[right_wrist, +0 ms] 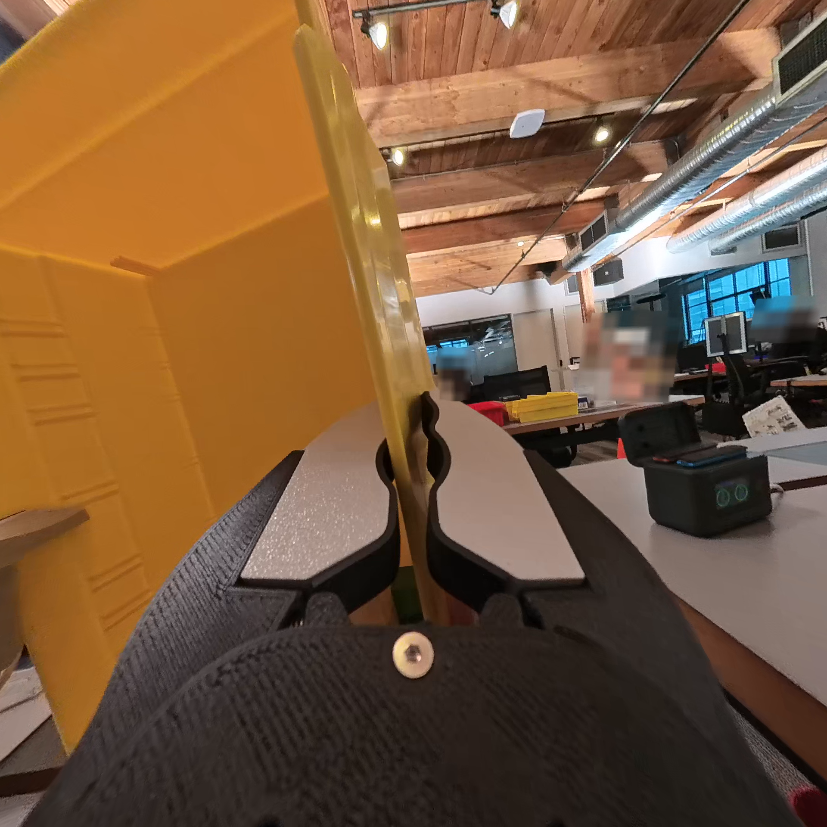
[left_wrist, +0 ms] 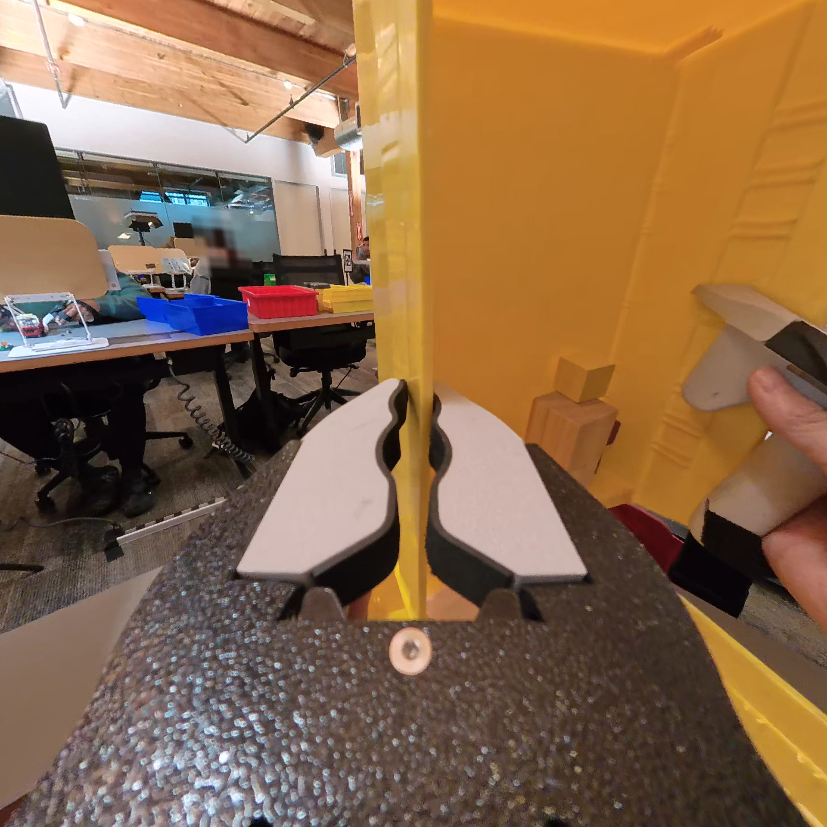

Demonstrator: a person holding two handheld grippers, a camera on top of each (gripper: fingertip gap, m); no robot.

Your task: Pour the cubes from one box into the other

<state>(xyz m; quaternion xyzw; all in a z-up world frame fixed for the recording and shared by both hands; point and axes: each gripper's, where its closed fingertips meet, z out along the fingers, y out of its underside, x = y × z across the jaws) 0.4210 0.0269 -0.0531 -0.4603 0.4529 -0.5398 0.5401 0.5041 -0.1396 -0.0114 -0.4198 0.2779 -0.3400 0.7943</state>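
A yellow box (left_wrist: pixel 537 223) is tipped up on its side, with its open inside facing both cameras. My left gripper (left_wrist: pixel 418 394) is shut on one side wall. My right gripper (right_wrist: pixel 418 402) is shut on the opposite wall of the box (right_wrist: pixel 179 179). It also shows at the right of the left wrist view (left_wrist: pixel 716 429), with a hand behind it. Wooden cubes (left_wrist: pixel 568 429) lie in the box's low corner, a smaller one (left_wrist: pixel 581 380) on top. A red piece (left_wrist: pixel 640 523) shows just below them. A second yellow edge (left_wrist: pixel 769 716) runs along the lower right.
A black case (right_wrist: pixel 707 488) stands on the grey table (right_wrist: pixel 671 581) to the right. A wooden edge (right_wrist: pixel 36 523) shows at far left. Farther off are desks with blue (left_wrist: pixel 197 313), red (left_wrist: pixel 277 300) and yellow bins (left_wrist: pixel 344 297), office chairs and a seated person (left_wrist: pixel 116 300).
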